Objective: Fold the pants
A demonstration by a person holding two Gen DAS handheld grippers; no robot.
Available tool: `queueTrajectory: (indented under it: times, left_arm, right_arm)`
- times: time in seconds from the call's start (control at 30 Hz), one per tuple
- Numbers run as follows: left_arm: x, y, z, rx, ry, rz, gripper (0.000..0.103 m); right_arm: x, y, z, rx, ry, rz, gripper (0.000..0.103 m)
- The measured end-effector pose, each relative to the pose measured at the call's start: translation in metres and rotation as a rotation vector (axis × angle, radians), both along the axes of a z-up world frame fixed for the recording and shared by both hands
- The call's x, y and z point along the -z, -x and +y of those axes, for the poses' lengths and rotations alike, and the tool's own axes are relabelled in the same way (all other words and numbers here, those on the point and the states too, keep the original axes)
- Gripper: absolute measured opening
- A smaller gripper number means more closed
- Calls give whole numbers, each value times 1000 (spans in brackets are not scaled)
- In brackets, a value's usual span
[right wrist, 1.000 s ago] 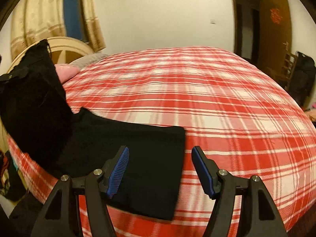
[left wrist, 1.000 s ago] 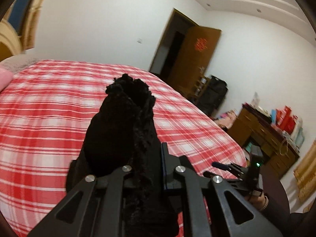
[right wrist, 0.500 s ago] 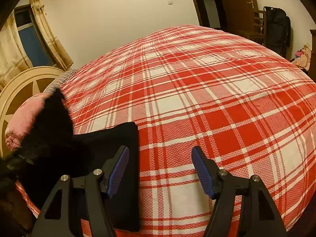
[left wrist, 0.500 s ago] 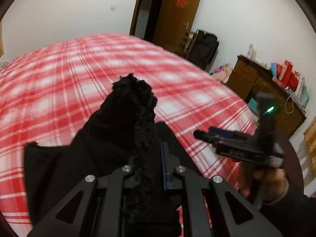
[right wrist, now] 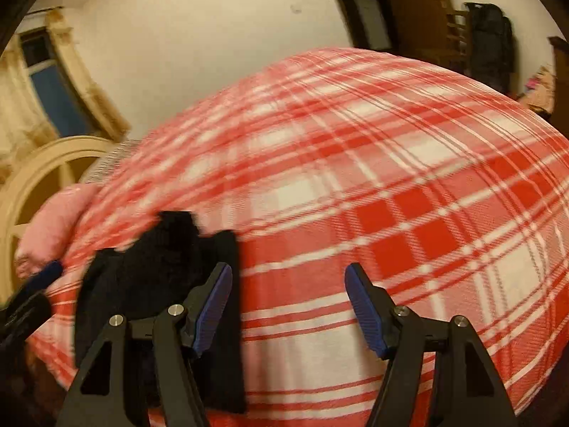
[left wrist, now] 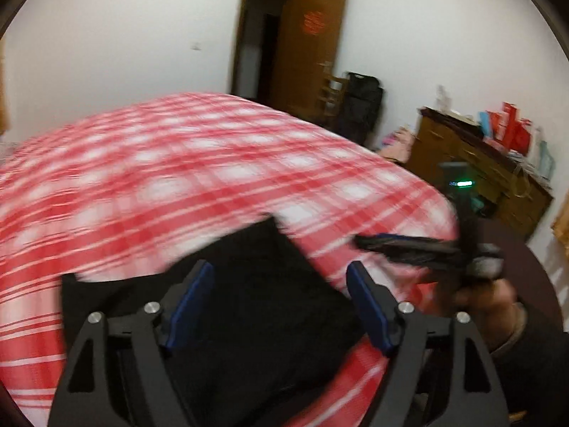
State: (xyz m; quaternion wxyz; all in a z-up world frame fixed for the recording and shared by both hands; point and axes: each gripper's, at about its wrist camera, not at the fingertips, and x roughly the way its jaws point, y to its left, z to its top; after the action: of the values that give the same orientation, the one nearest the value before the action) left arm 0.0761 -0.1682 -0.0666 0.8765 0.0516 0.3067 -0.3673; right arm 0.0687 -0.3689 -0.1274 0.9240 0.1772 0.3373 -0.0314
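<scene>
The black pants (left wrist: pixel 263 284) lie folded in a dark block near the close edge of the red plaid bed (left wrist: pixel 177 163). My left gripper (left wrist: pixel 281 299) hovers just above them, open, with nothing between its blue pads. In the right wrist view the pants (right wrist: pixel 160 267) sit low on the left, bunched up at their top. My right gripper (right wrist: pixel 288 306) is open over bare plaid, to the right of the cloth. The right gripper (left wrist: pixel 409 245) also shows in the left wrist view, held in a hand at the right. The left gripper (right wrist: pixel 32 288) shows at the left edge of the right wrist view.
A pink pillow (right wrist: pixel 53 220) and a cream headboard (right wrist: pixel 42 163) lie at the bed's left end. Past the bed stand a wooden dresser (left wrist: pixel 473 167) with red boxes, a black bag (left wrist: pixel 361 106) and an open brown door (left wrist: pixel 306 49).
My left gripper has opened and let go of the pants, which now lie on the bed. Both views have swung and are motion-blurred.
</scene>
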Motion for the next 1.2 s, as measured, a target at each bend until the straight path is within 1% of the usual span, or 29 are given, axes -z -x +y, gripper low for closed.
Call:
queueTrajectory:
  times: [0.07, 0.13, 0.17, 0.2, 0.27, 0.3, 0.33, 0.37, 0.4, 0.43, 0.5, 0.53, 0.6, 0.63, 0.67, 0.7, 0.73, 0.77, 0.83, 0.87, 0.9, 0.93, 1.0, 1.07, 1.13, 1.17, 1.2]
  left_arm:
    - [5, -10, 29, -107, -22, -12, 83]
    - [13, -22, 62, -212, -14, -1, 85]
    - [20, -30, 82, -278, -6, 21, 86]
    - [25, -35, 93, -313, 3, 42, 86]
    - [36, -40, 116, -372, 38, 83, 86]
    - [42, -42, 125, -401, 41, 88, 86]
    - [46, -43, 129, -420, 34, 92, 86]
    - [51, -43, 130, -428, 33, 97, 86]
    - [55, -44, 131, -430, 35, 102, 86]
    - [59, -45, 130, -434, 29, 110, 86]
    - [66, -47, 122, -422, 24, 132, 86]
    - [69, -46, 120, -416, 20, 139, 86]
    - [72, -44, 118, -407, 20, 143, 86]
    - [73, -44, 115, -402, 19, 145, 87]
    - [75, -43, 112, -398, 13, 145, 90]
    - [78, -43, 111, -396, 4, 146, 92]
    - [81, -44, 110, -396, -9, 149, 92]
    - [85, -45, 108, -400, -27, 159, 92]
    - [89, -49, 111, -404, -26, 180, 92]
    - [88, -50, 114, -407, -17, 178, 92]
    - [83, -51, 116, -414, -14, 164, 92]
    - [77, -53, 118, -423, -12, 141, 92]
    - [61, -61, 123, -450, -4, 88, 93]
    - [54, -74, 125, -480, -8, 51, 97]
    - [56, -91, 119, -479, -33, 63, 98]
    - [62, -100, 111, -474, -77, 83, 98]
    - [69, -107, 104, -475, -125, 94, 98]
  right_arm:
    - [-11, 6, 20, -84, -7, -34, 68]
    - [-16, 7, 44, -176, -11, -42, 69]
    - [-16, 5, 55, -215, 2, -29, 69]
    - [-14, 3, 66, -238, 24, -13, 69]
    - [-7, -2, 84, -273, 62, 9, 69]
    - [-4, -5, 90, -286, 71, 25, 69]
    - [3, -12, 94, -284, 83, 65, 69]
    - [11, -19, 96, -274, 78, 115, 65]
    - [18, -22, 96, -280, 54, 156, 44]
    - [24, -23, 97, -299, 29, 181, 33]
    - [19, -14, 100, -289, 75, 150, 23]
    - [13, -8, 98, -290, 65, 135, 20]
    - [4, 3, 94, -291, 64, 114, 19]
    - [4, 7, 93, -287, 88, 124, 19]
    - [11, 9, 91, -266, 109, 157, 19]
    - [19, 10, 86, -249, 101, 190, 19]
    - [33, 9, 78, -236, 64, 220, 21]
    - [38, 11, 68, -228, 15, 201, 22]
    - [35, 10, 58, -221, -58, 206, 26]
    - [30, 10, 58, -216, -42, 202, 28]
    - [24, 11, 62, -203, 14, 195, 39]
    - [19, 12, 65, -179, 64, 181, 47]
    - [-2, 16, 74, -129, 176, 103, 47]
    - [-20, 12, 85, -147, 192, 26, 47]
    - [-28, -4, 97, -234, 158, -10, 48]
    - [-27, -17, 101, -276, 128, -11, 48]
    - [-18, -32, 104, -292, 103, 18, 48]
